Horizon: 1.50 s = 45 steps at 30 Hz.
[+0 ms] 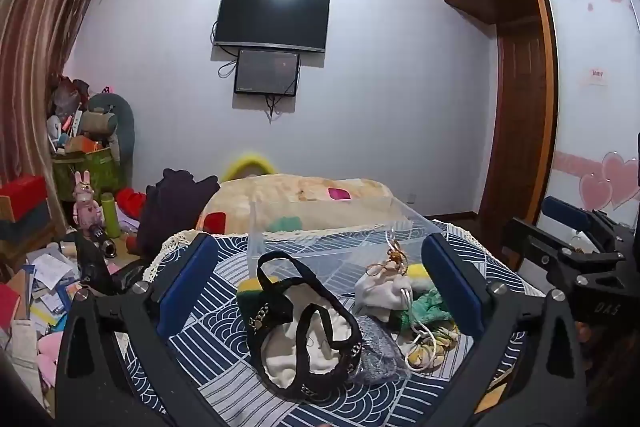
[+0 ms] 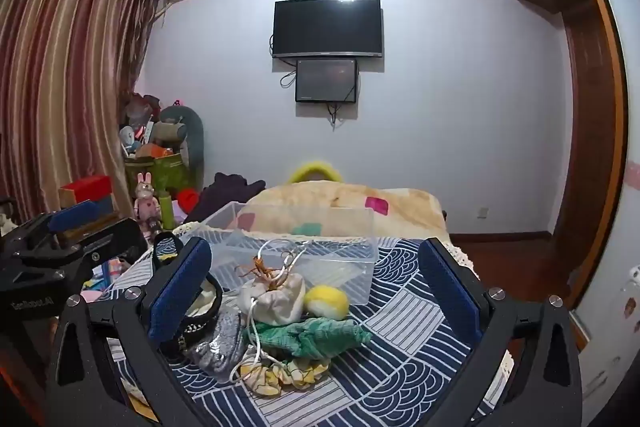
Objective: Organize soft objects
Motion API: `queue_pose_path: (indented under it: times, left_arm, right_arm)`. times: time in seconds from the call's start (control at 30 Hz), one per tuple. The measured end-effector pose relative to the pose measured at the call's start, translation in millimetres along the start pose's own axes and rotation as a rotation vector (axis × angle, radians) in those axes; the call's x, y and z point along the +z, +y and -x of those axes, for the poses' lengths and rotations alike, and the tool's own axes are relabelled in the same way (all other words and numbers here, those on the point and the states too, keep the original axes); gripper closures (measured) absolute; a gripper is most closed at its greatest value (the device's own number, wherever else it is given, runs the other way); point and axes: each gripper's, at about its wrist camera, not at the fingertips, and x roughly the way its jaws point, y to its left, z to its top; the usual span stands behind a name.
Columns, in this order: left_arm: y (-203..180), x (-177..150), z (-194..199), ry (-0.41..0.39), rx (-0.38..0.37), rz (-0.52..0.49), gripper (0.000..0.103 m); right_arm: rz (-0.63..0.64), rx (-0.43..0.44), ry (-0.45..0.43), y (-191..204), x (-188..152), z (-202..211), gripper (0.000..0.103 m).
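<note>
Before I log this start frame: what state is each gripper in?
Left gripper: open, holding nothing.
Right gripper: open, holding nothing.

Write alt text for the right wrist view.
The open right gripper hovers over a pile of soft things on a blue patterned cloth: a white drawstring pouch, a yellow ball and a green cloth. A clear plastic bin stands behind them.

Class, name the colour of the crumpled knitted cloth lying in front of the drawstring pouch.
Green; the right wrist view shows it best.
</note>
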Motion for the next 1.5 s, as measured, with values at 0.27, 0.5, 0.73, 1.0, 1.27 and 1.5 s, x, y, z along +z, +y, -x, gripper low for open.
queue_pose_path:
  times: [0.27, 0.5, 0.73, 1.0, 1.27, 1.5]
  left_arm:
    - [-5.6, 3.4, 2.6, -0.002, 0.012, -0.042, 0.000]
    - [-8.1, 2.7, 4.6, -0.003, 0.012, -0.048, 0.000]
    - [-9.3, 3.5, 5.1, -0.003, 0.011, -0.051, 0.000]
    - [-16.9, 8.1, 7.0, -0.012, 0.009, -0.062, 0.000]
    - [-16.7, 5.4, 11.4, -0.018, 0.004, -0.053, 0.000]
    - [-14.2, 6.8, 13.6, -0.017, -0.005, -0.045, 0.000]
  right_arm:
    - [-0.006, 0.012, -0.030, 1.6, 2.4, 4.7, 0.000]
    - [-0.008, 0.008, -0.031, 2.3, 3.6, 5.5, 0.000]
    - [-0.010, 0.010, -0.036, 1.9, 5.9, 7.9, 0.000]
    - [-0.011, 0.012, -0.038, 2.5, 6.3, 9.5, 0.000]
    - [-0.010, 0.011, -0.042, 4.0, 7.7, 10.5, 0.000]
    - [-0.010, 0.012, -0.044, 4.9, 7.1, 11.4, 0.000]
